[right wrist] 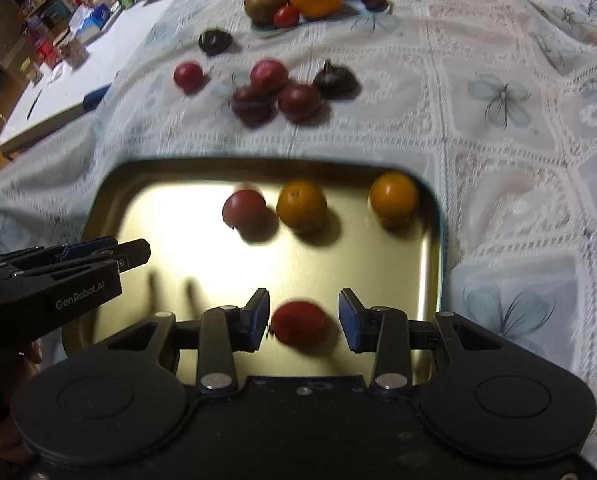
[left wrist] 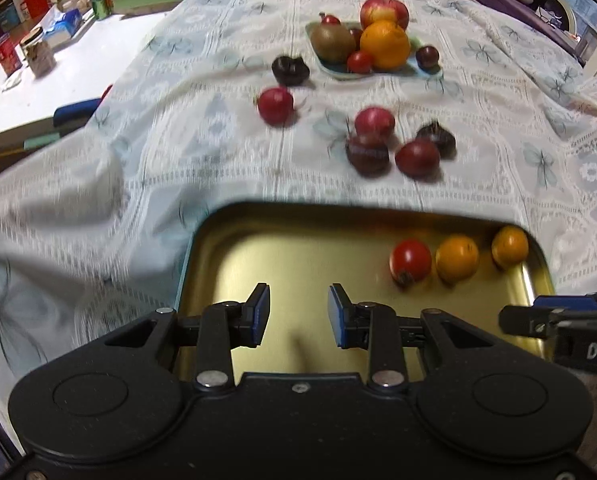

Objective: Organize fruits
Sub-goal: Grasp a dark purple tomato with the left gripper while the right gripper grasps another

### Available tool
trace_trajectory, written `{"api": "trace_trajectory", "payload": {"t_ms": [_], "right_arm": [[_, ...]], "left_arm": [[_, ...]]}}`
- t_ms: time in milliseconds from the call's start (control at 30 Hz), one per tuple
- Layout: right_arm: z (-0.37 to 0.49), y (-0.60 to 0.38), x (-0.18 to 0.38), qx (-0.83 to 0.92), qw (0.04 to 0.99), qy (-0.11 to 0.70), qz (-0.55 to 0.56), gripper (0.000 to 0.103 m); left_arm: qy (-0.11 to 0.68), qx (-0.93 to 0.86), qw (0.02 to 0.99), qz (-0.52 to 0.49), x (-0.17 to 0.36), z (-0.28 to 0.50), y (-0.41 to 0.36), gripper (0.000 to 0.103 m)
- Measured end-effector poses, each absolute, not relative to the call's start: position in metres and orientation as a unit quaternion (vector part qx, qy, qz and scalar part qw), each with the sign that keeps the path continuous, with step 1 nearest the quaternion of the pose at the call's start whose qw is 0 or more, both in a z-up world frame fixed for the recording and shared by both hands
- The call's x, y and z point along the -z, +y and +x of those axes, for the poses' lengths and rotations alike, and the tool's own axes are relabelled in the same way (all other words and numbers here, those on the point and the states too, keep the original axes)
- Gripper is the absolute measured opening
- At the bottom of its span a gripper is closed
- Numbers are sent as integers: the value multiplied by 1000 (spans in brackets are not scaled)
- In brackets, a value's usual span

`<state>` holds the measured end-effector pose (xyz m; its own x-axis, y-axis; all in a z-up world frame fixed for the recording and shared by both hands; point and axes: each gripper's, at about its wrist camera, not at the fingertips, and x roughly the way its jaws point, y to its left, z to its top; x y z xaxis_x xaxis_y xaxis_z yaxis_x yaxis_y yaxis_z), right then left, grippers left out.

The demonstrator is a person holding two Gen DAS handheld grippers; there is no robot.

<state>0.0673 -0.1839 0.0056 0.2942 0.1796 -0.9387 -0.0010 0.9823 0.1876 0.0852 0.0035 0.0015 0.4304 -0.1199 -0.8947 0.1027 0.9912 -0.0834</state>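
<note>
Lace tablecloth (left wrist: pixel 498 128) | gold tray (right wrist: pixel 170 184) holds four small fruits | red tomato (right wrist: pixel 298 322) lies loose between right gripper's (right wrist: pixel 303 318) parted fingers | left gripper (left wrist: pixel 298 312) empty, fingers apart | six fruits (left wrist: pixel 372 122) left on cloth

A: We have open room over the left half of the shiny gold metal tray (right wrist: pixel 110 216); nothing lies there.

B: Its right side is busier: a red tomato (right wrist: pixel 244 208) and two small orange fruits (right wrist: pixel 301 205) in a row, plus a red fruit (right wrist: pixel 298 322) lying between the right gripper (right wrist: pixel 303 316) fingers, seemingly untouched, though blur hides it.

A: The left gripper (right wrist: pixel 98 256) crowds our left edge. Beyond the tray, a bare strip of pale lace tablecloth (left wrist: pixel 258 176), then the cluster of dark red plums (left wrist: pixel 394 144).
</note>
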Motion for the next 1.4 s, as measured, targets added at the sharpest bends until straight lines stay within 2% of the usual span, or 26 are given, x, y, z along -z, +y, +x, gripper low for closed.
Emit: {"api": "trace_trajectory", "payload": {"t_ms": [367,700,967,1033,1400], "right_arm": [[164,-204,-25,-6,809,575,123,41],[233,-191,-1,23,806,581,116,41],[259,-180,28,30,794,598,104,41],[263,-179,35,31,790,604,101,42],[278,-179,54,37,783,615,88,45]], "left_arm": [[515,50,855,10,-21,171,7,40],[512,53,857,20,-5,245,2,40],[516,77,853,26,8,285,-8,41],[519,76,851,29,12,294,-10,45],[524,75,847,49,32,318,-25,48]]}}
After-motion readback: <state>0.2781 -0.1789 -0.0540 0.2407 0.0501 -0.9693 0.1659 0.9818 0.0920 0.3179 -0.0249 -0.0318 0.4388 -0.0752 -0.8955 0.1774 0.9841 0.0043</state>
